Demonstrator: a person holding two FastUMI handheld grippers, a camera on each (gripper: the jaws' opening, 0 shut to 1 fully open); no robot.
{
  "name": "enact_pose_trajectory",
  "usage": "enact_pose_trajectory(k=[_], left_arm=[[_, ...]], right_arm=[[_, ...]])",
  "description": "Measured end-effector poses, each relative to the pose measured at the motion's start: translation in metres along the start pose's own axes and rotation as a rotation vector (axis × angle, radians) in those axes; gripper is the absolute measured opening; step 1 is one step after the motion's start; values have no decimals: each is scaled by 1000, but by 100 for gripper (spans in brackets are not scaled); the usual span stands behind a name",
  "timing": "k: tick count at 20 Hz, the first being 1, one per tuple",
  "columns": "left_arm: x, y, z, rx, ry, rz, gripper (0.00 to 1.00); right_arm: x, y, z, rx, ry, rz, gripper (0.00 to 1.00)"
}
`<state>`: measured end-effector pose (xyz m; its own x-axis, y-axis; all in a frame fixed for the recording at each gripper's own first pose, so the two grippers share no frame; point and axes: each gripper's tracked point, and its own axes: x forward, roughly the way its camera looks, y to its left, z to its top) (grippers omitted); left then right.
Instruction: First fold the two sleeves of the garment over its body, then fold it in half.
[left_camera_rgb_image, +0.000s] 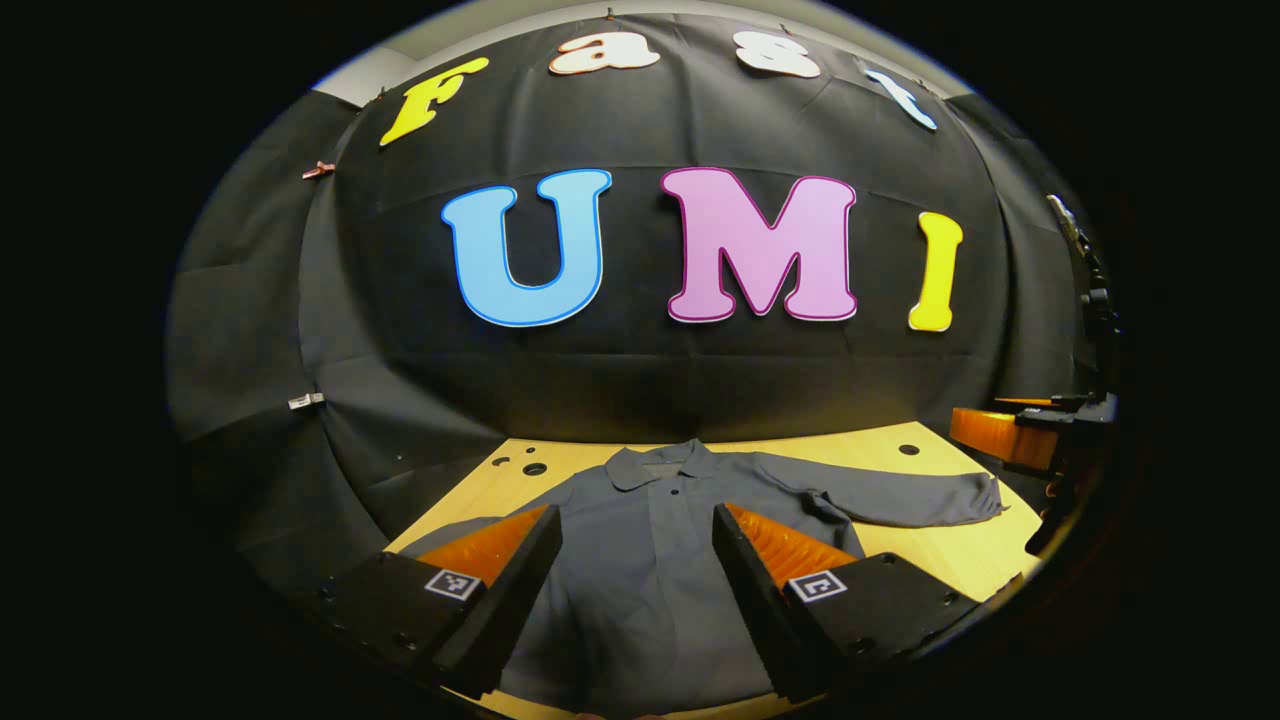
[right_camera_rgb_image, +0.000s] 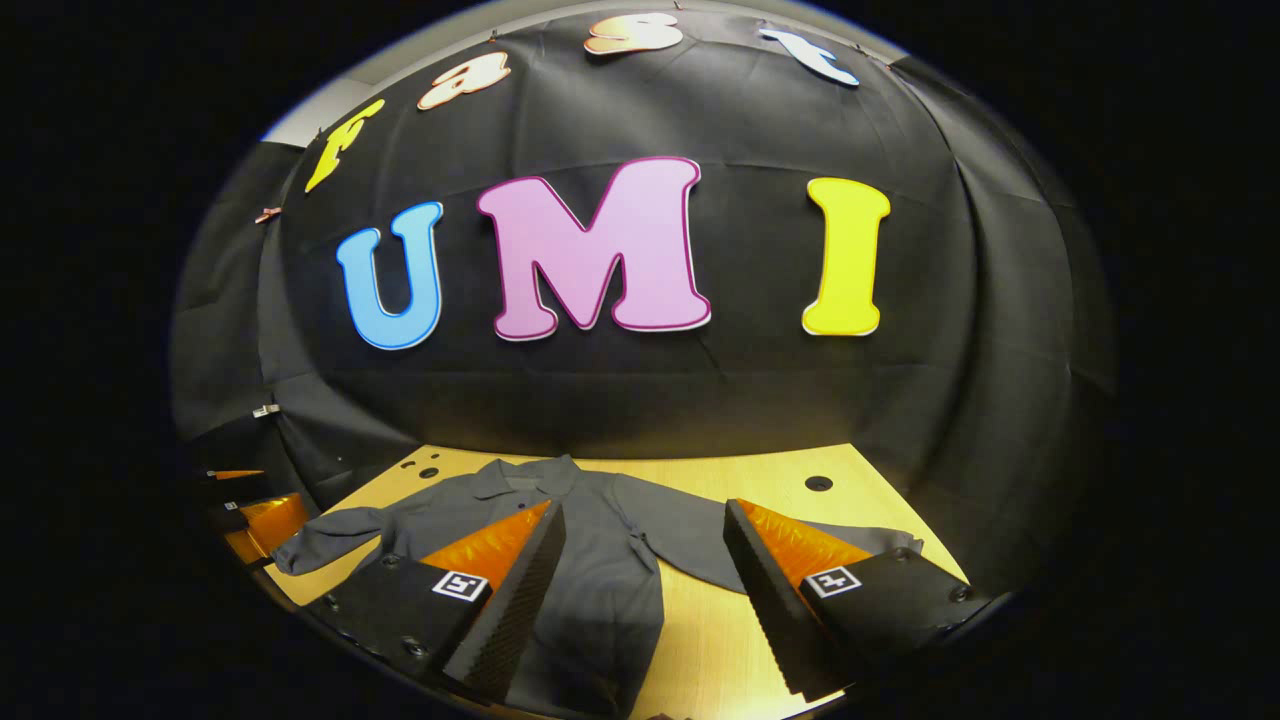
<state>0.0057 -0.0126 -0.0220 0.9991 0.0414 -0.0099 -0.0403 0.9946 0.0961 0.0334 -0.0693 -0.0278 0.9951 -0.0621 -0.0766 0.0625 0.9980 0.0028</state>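
Note:
A grey long-sleeved polo shirt (left_camera_rgb_image: 650, 560) lies flat on the wooden table (left_camera_rgb_image: 940, 550), collar (left_camera_rgb_image: 660, 462) toward the wall. In the left gripper view one sleeve (left_camera_rgb_image: 900, 495) stretches out to the right. My left gripper (left_camera_rgb_image: 636, 512) hangs open above the shirt's chest, holding nothing. In the right gripper view the shirt (right_camera_rgb_image: 600, 580) lies left of centre, one sleeve (right_camera_rgb_image: 330, 535) reaching left and the other sleeve (right_camera_rgb_image: 680, 535) running right behind a finger. My right gripper (right_camera_rgb_image: 644, 506) is open over the shirt's right side and bare table (right_camera_rgb_image: 700, 620).
The black cloth wall stands close behind the table's far edge. Small round holes (left_camera_rgb_image: 534, 468) dot the tabletop near the back, one hole (right_camera_rgb_image: 818, 483) at the right. The other gripper (left_camera_rgb_image: 1010, 435) sits at the right rim of the left gripper view.

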Motion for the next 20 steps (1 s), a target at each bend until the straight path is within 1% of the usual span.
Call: enact_pose_trajectory(k=[3,5,13,18,20], left_arm=[[-1,-5,-5,6,13,-5,96],[0,-5,-7,11,18,4,96],[5,-11,-18,9,64,16,97],[7,-14,-19,31,82,18,97],[8,-13,-23,23,107,23,97]], right_arm=[[12,-30,-10,8,44,-54,98],[18,-51,-22,44,92,-89,99],[34,-160,-74,109,233,-320,99],[43,-216,-104,167,313,-417,99],[48,-231,-118,195,364,-420,99]])
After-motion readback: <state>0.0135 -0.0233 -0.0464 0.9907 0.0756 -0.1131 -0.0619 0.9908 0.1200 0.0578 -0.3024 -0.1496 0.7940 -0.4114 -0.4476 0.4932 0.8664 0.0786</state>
